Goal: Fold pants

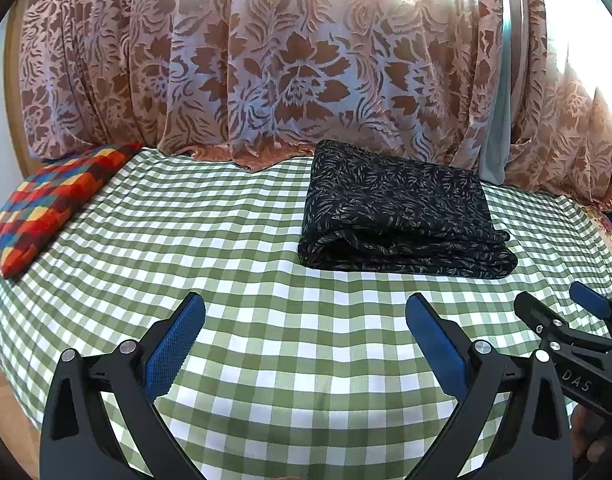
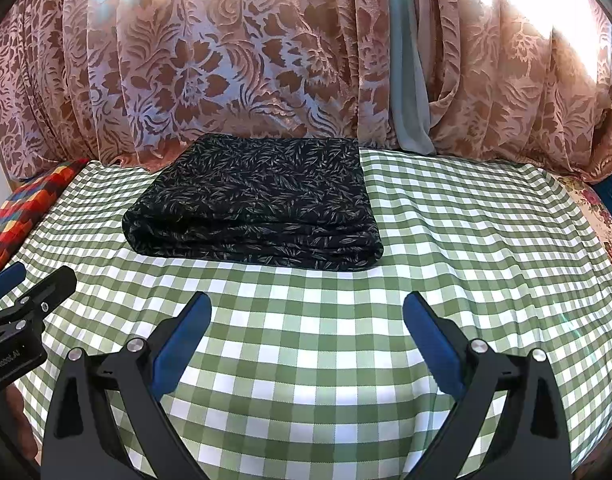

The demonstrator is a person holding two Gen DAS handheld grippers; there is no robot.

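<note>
The black pants with a pale leaf print lie folded into a thick rectangle on the green-and-white checked bed cover, near the curtain. In the right wrist view the folded pants sit ahead and to the left. My left gripper stands open over bare cover, well short of the pants, nothing between its blue pads. My right gripper is open too, a little in front of the pants' near edge. Each gripper shows in the other's view: the right gripper at the right edge, the left gripper at the left edge.
A floral pink-brown curtain hangs along the far side of the bed. A multicoloured patterned pillow lies at the left end. A flowered sheet shows at the right edge. A wooden floor is at lower left.
</note>
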